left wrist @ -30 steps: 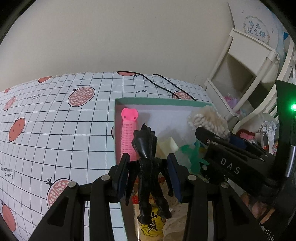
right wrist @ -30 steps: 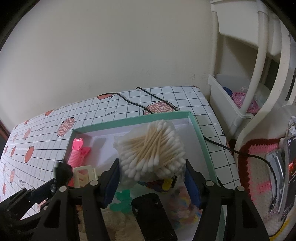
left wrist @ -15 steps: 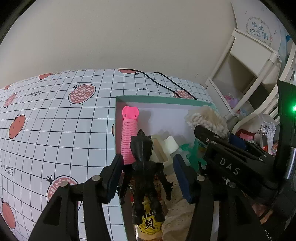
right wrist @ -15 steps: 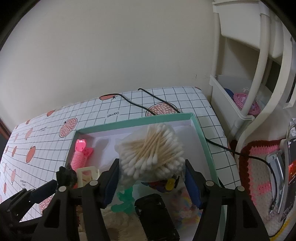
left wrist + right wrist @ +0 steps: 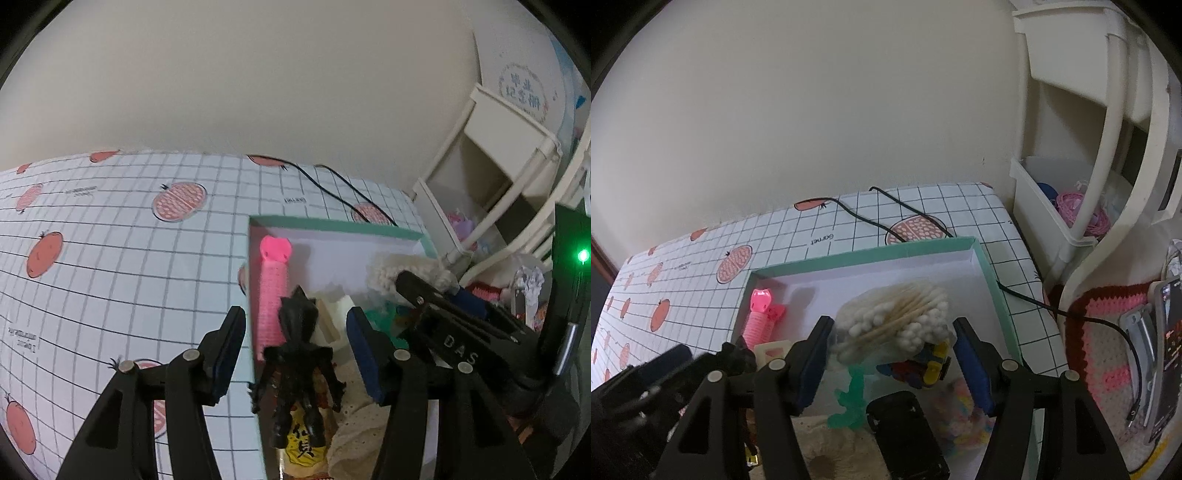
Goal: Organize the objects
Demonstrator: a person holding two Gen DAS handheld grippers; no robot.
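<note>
Black figure (image 5: 297, 365) is lying in the teal-rimmed box (image 5: 332, 223), along its left wall, feet over a yellow packet (image 5: 303, 445), head next to the pink hair roller (image 5: 271, 291). We are holding the left tool (image 5: 295, 354) over it with the jaws opening; the figure is sitting between the blue pads (image 5: 364, 354) but neither pad is touching it, clear gaps on both sides.

Right tool (image 5: 890, 363) is gripping the bag of cotton swabs (image 5: 895, 325): both pads are pressing the plastic, and the bundle is hanging above the box floor (image 5: 879, 284), over a green toy (image 5: 851, 400) and a multicoloured toy car (image 5: 923, 365). We are seeing a black rectangular device (image 5: 907, 432) and a pastel beaded item (image 5: 964, 421) lower in the box, plus a cream plastic piece (image 5: 772, 350) beside the roller.

Box is resting on the tabletop (image 5: 110, 258), which is wearing a grid cloth with pomegranate prints. A black cable (image 5: 886, 225) is running across the far end of the cloth and off the right edge. White shelving unit (image 5: 1071, 184) is standing just right of the tabletop, pink cord coiled in one bin.
</note>
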